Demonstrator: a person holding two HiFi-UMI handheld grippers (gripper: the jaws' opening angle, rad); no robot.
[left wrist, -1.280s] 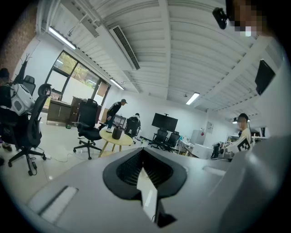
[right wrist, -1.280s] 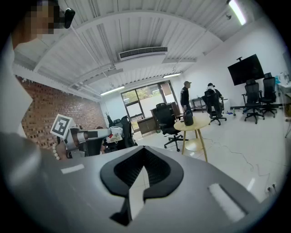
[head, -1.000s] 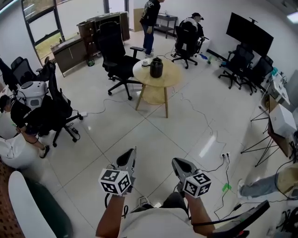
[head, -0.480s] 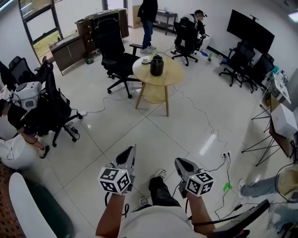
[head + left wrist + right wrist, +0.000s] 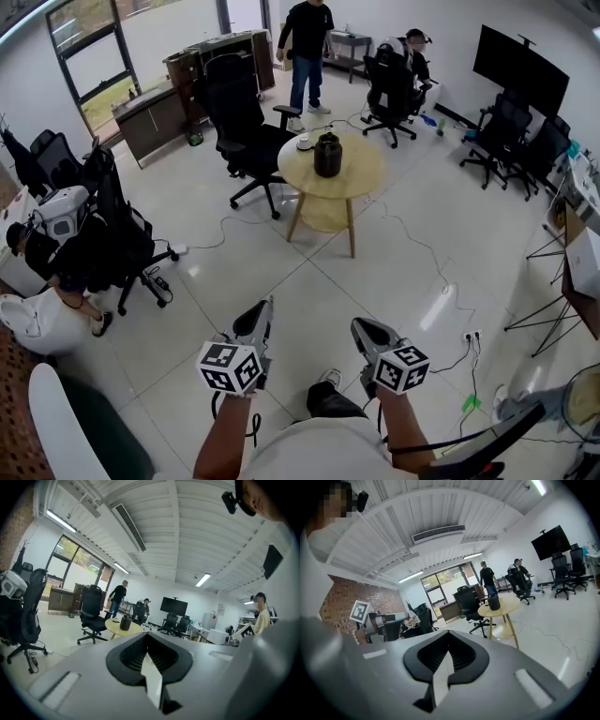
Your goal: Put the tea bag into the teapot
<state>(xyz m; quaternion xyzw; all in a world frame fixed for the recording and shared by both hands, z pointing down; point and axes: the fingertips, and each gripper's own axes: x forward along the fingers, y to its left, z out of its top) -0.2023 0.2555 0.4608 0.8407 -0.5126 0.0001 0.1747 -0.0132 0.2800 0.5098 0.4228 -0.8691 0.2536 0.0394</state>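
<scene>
Close to me, my left claw (image 5: 262, 311) and right claw (image 5: 362, 328) are each pressed together on nothing. Well beyond them, the dark teapot (image 5: 327, 155) stands on the round desk (image 5: 361, 175). The tea bag is too small to pick out. I judge the whole task is still left to do.

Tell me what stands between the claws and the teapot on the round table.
Nothing visible: bare floor runs from the left claw and right claw to the round table with the teapot. The black chair stands left of that line, a floor cable right of it.
</scene>
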